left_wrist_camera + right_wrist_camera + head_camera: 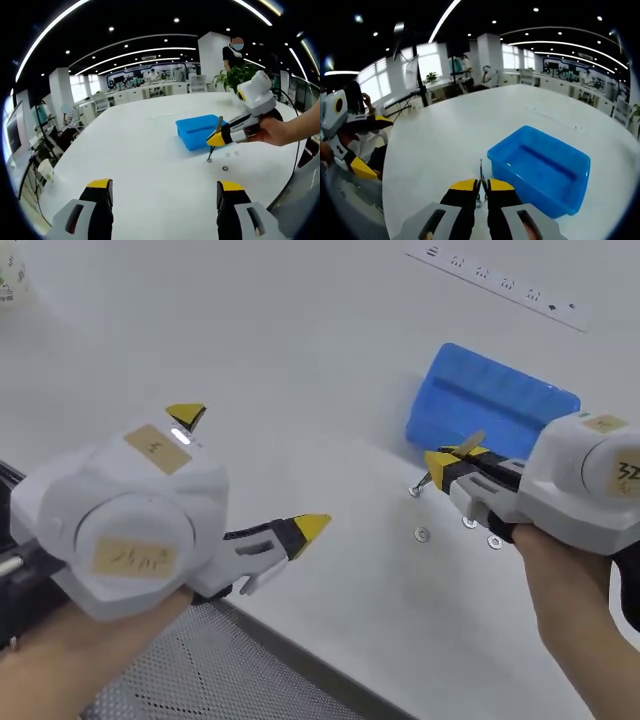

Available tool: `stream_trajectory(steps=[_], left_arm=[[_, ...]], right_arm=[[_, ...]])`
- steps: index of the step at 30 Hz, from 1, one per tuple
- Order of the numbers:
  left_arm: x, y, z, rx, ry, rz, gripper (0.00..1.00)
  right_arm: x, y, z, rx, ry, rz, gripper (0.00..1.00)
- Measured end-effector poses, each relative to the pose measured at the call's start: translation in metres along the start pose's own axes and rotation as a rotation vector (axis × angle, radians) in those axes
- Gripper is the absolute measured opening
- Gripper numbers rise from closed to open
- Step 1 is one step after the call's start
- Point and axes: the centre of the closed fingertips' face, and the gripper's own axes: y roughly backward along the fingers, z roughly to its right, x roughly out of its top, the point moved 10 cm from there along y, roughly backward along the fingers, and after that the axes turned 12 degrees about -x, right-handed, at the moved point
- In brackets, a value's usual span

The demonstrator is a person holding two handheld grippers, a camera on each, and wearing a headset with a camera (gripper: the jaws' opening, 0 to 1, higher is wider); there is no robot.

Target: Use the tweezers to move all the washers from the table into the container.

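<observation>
Right gripper [447, 462], jaws clamped on the tweezers [432, 478], tips set at a washer [415, 490] on the table [300, 360] just beside the blue container [490, 405]: pick-up step apparently in hand, next likely needing a nip and lift over the rim; left gripper [250, 472] spread wide.

I log my left gripper [165, 186] jaws wide apart. The right gripper [217, 140] grips tweezers [211, 152], tip down beside the blue container [192, 131].
</observation>
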Motion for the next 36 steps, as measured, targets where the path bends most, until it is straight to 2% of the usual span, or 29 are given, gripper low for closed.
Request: stream_trajectory(steps=[11,16,18,23,36], left_arm=[[-0.0003,-0.0001,0.0004,0.001,-0.002,-0.004,0.87],[-0.0005,-0.0004,0.0005,0.001,-0.004,-0.008,0.87],[-0.0005,-0.0004,0.0005,0.001,-0.003,-0.008,0.87],[0.0000,0.0001,0.0008,-0.004,-0.003,-0.002,0.87],[-0.0003,0.0009,0.0012,0.004,-0.002,0.003,0.87]], right_arm=[[-0.0013,-0.0012,0.0024,-0.003,0.029,-0.004,0.03],[0.0021,-0.0018,-0.0010,0.008,0.074,-0.010,0.01],[0.0005,-0.0028,-0.0016,0.007,0.112,-0.034,0.01],[0.0024,-0.0001,-0.0041,0.017,0.135,-0.029,0.01],[0.0031,0.0037,-0.0055,0.021,0.077,-0.028,0.04]])
